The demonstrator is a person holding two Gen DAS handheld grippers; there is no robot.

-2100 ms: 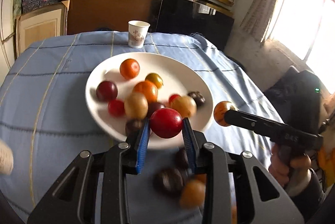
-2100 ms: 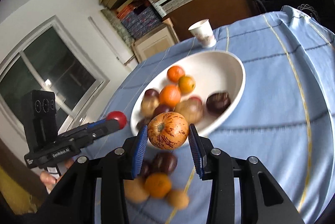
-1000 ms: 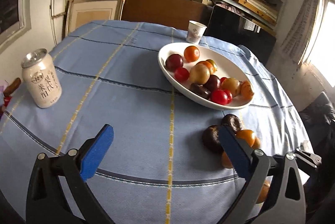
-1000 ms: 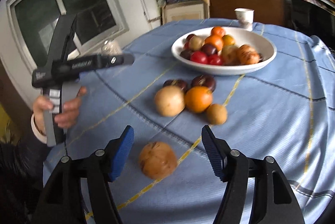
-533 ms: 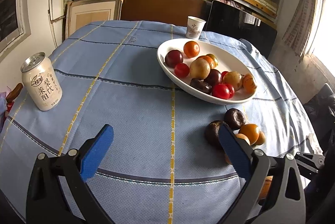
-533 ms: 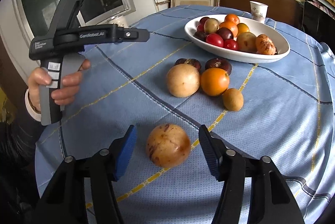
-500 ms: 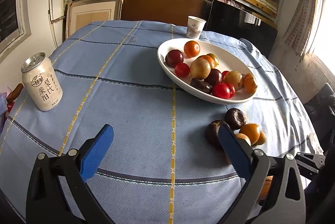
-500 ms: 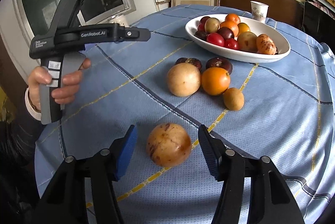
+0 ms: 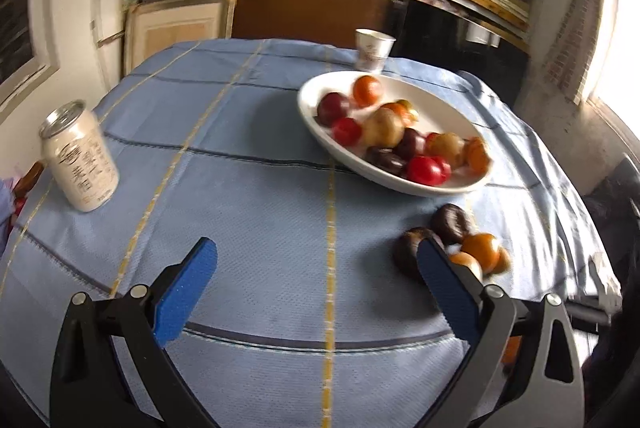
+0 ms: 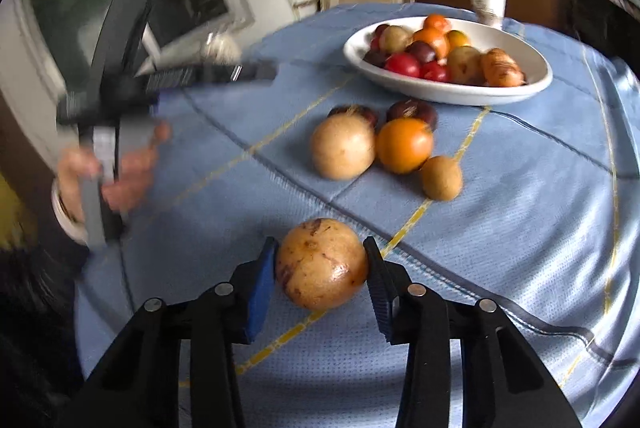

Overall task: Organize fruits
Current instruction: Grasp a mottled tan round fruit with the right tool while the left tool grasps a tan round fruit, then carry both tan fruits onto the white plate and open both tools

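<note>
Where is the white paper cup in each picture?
Left wrist view: the white paper cup stands upper middle, just behind the plate's far rim.
Right wrist view: the cup sits upper right, again behind the plate.
Shared landmark: the white plate of fruit.

I see a pale blue woven tablecloth (image 10: pixel 520 188) crossed by yellow and dark blue lines. My blue-padded black right gripper (image 10: pixel 320 268) frames a tan, brown-blotched round fruit (image 10: pixel 322 263). The glossy white oval plate (image 10: pixel 460 94) carries red, orange, dark purple and tan fruit.
</note>
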